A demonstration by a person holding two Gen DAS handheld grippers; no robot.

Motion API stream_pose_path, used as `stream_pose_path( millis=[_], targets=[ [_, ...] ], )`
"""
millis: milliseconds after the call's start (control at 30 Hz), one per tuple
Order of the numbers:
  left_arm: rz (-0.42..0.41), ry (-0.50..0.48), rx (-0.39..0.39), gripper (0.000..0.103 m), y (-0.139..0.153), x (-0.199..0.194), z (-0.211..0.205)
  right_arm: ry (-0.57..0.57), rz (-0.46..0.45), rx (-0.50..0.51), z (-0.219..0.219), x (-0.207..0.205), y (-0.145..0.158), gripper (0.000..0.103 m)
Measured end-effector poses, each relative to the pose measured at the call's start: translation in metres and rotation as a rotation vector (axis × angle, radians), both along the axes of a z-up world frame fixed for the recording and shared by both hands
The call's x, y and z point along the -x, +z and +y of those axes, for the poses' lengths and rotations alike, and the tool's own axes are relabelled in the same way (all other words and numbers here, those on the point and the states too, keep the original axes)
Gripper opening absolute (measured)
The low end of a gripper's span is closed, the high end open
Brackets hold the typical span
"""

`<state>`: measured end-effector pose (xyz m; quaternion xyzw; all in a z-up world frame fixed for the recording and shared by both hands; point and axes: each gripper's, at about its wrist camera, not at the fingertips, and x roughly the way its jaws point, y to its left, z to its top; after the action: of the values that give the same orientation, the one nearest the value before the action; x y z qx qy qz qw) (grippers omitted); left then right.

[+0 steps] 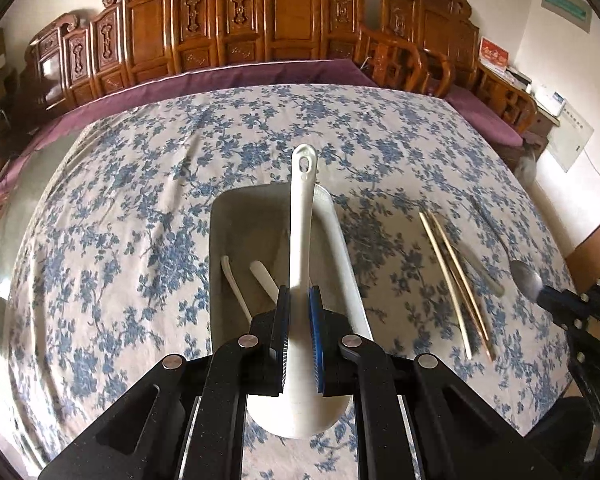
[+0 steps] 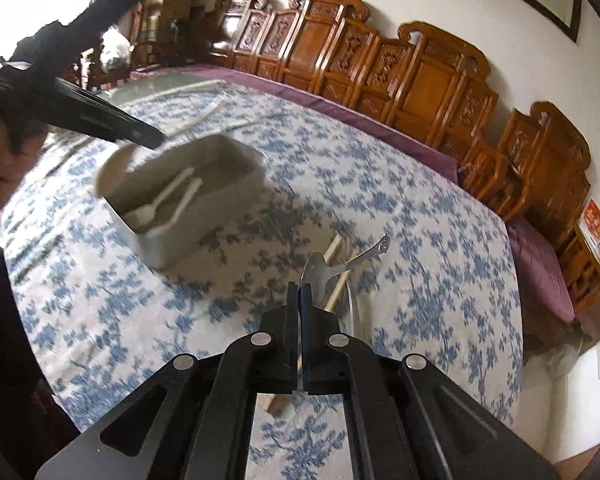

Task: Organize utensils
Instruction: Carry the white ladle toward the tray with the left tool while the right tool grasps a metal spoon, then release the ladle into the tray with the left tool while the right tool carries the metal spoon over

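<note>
Chopsticks (image 1: pixel 456 280) lie on the table (image 1: pixel 140 200), right of the bin (image 1: pixel 220 240).

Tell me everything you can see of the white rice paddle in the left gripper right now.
The white rice paddle looks like smooth plastic: a slim handle with an oval hanging hole at its far tip and a broad rounded blade nearest the camera. The left gripper is shut on it near where handle meets blade, both pads pressing its sides. It points away from the camera, handle end raised over the grey bin, blade below the jaws. Whether it touches the bin, I cannot tell.
</note>
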<state>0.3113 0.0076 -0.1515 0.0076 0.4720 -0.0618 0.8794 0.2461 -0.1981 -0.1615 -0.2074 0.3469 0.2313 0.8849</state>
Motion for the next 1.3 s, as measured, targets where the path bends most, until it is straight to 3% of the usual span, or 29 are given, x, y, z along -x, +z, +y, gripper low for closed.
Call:
stream_pose_path(
  millis=[500, 967, 1300],
  targets=[
    [0.072, 0.035, 0.001, 0.009, -0.035, -0.026, 0.018, 0.118, -0.010, -0.052, 0.055, -0.005, 0.019, 0.002],
    [0.024, 0.082, 0.011, 0.009, -0.014, 0.002, 0.074, 0.245, -0.004, -0.101, 0.125, 0.000, 0.026, 0.002],
    [0.002, 0.111, 0.013, 0.009, -0.003, 0.018, 0.103, 0.290, 0.049, -0.060, 0.174, -0.011, 0.002, 0.002]
  ],
)
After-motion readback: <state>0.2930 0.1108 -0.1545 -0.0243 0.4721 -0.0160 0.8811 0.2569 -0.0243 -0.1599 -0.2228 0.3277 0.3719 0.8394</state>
